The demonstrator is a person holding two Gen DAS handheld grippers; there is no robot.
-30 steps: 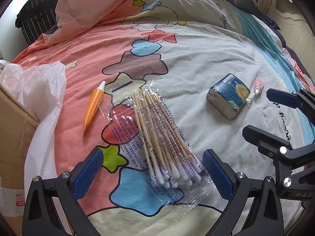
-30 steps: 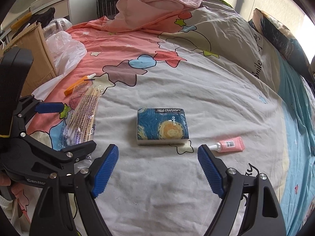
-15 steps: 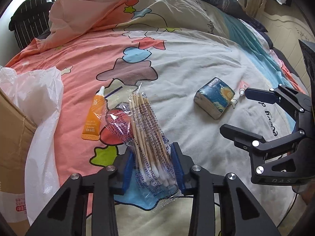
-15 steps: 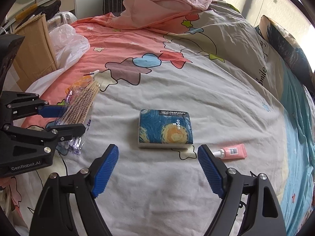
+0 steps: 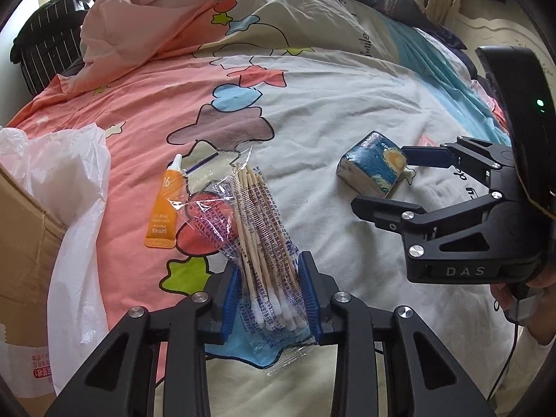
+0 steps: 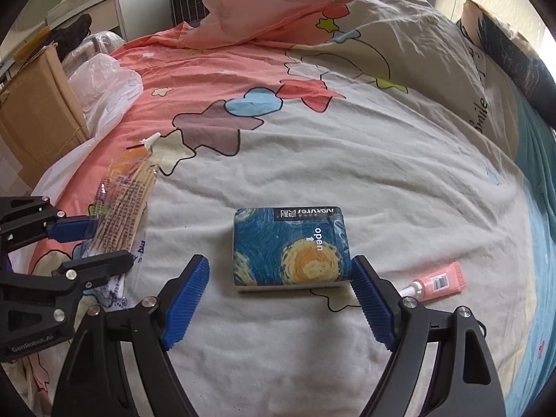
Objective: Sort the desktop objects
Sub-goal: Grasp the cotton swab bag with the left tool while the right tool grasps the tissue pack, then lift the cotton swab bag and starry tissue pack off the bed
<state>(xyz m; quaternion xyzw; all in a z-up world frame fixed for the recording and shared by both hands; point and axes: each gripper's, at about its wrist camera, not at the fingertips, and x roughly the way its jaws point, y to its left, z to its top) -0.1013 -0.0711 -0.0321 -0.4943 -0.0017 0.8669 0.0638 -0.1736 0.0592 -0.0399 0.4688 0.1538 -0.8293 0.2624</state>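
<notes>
Now that the left gripper has gone from wide open to nearly shut, its blue pads press both sides of the cotton swab pack at the cotton-tip end, and the jaws are closing the last bit on it. Looks like a secured pinch, so the lift toward a sorting spot is probably next; the pack lies on the quilt, not raised. Crinkly loose wrapper, could slip.

Left to right on the bed: cardboard box with white plastic bag at the left edge, orange tube just beside the pack's far end, pack near centre, tissue pack to the right, pink tube just right of that.

Right gripper is wide open, empty, unchanged in width. It has come down and forward: a second ago the tissue pack sat beyond the pads, now it lies between them, not touched. Likely next grab.

Versus the earlier frame, the swab pack has barely shifted; the orange tube now lies label up.
</notes>
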